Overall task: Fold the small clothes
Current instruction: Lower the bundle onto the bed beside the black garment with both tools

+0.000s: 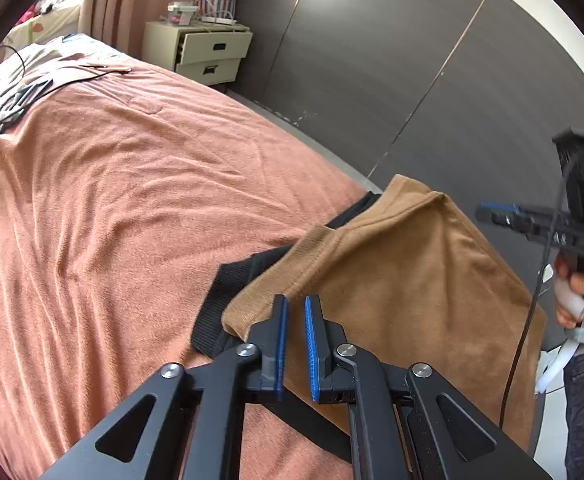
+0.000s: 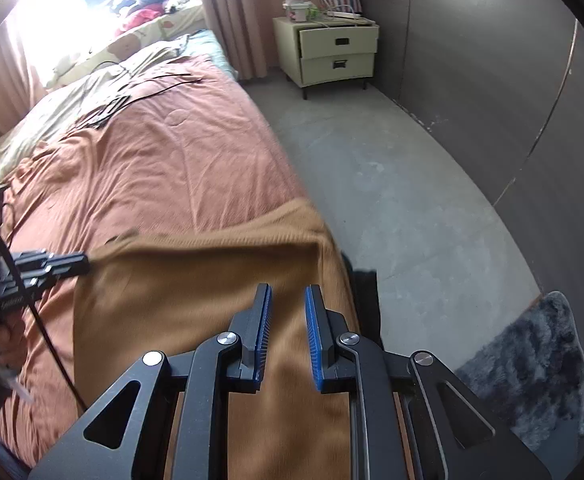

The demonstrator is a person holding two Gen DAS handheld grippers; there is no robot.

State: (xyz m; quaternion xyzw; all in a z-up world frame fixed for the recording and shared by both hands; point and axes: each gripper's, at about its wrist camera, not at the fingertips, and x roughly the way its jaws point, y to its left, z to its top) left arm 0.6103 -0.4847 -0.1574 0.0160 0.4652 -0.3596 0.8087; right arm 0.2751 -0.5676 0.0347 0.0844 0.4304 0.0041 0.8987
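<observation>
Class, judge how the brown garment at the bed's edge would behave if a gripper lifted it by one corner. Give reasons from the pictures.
The brown garment would probably sag and drape, since it already bends over the bed edge in soft folds. It looks light: thin knit, creased. Its ribbed black trim may trail behind.

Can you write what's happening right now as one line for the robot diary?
step: folding | item: brown garment on bed | left gripper: open, over garment edge | right gripper: open, above garment
</observation>
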